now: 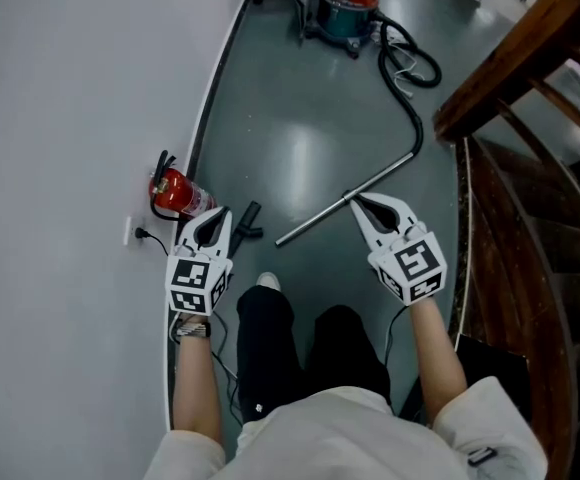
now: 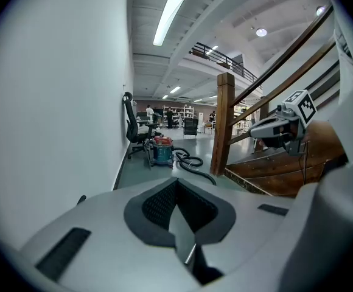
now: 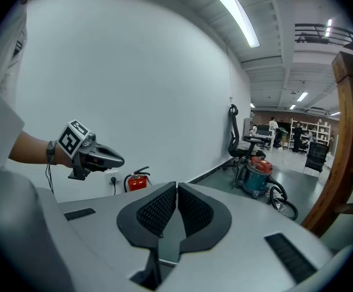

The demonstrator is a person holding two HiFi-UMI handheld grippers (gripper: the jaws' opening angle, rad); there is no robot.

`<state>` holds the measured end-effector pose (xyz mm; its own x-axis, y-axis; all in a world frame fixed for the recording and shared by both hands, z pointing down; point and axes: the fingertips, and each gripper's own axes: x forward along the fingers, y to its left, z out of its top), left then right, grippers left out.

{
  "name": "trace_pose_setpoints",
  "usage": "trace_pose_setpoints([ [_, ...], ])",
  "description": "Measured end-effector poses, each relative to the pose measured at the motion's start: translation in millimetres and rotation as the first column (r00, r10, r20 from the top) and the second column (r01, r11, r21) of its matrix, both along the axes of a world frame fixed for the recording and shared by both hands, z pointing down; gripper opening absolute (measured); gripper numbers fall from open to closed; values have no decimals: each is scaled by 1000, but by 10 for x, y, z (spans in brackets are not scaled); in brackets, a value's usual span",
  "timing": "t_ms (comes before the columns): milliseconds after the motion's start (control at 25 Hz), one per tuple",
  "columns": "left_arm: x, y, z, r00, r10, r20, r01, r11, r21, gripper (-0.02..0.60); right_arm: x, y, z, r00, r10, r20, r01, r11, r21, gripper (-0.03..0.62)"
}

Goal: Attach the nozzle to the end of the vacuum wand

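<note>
Nozzle: the black nozzle (image 1: 251,218) lies on the grey floor (image 1: 310,148), just right of the left tongs (image 1: 217,216).
Wand: the metal wand (image 1: 345,200) lies on the floor apart from the nozzle, passing under the right tongs (image 1: 362,205).
Tongs: both pressed together, empty.
Print: the label on the fire extinguisher (image 1: 175,192) is too small to read.

Left tongs (image 2: 176,186): jaws pressed together, nothing between them.
Right tongs (image 2: 254,128): upper right, in the air in front of the staircase (image 2: 286,172).
Vacuum cleaner (image 2: 162,151): teal drum, red top, on the floor near the white wall (image 2: 55,102).
Hose (image 2: 192,162): black, looped just right of the vacuum cleaner.
Office chair (image 2: 132,132): black, beside the wall.
Newel post (image 2: 224,123): wooden, upright.
</note>
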<state>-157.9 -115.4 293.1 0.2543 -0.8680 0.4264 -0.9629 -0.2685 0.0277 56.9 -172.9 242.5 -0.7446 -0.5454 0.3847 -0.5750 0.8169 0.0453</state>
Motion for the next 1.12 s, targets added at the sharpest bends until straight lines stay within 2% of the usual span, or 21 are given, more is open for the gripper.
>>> trace_pose_setpoints([
  [160, -26, 62, 248, 1000, -8, -7, 8, 1000, -6, 0, -9, 39, 294, 1000, -25, 0, 25, 1000, -6, 29],
  [400, -111, 14, 718, 1000, -18, -10, 18, 1000, -16, 0, 59, -28, 729, 1000, -5, 3, 5, 1000, 3, 29],
  [800, -120, -70, 1556, 1000, -8, 6, 7, 999, 32, 0, 220, -116, 1626, 999, 37, 17, -38, 998, 45, 29],
  [1120, -127, 21, 2088, 999, -9, -48, 12, 998, 56, 0, 288, -42, 2162, 999, 35, 21, -37, 996, 77, 29],
])
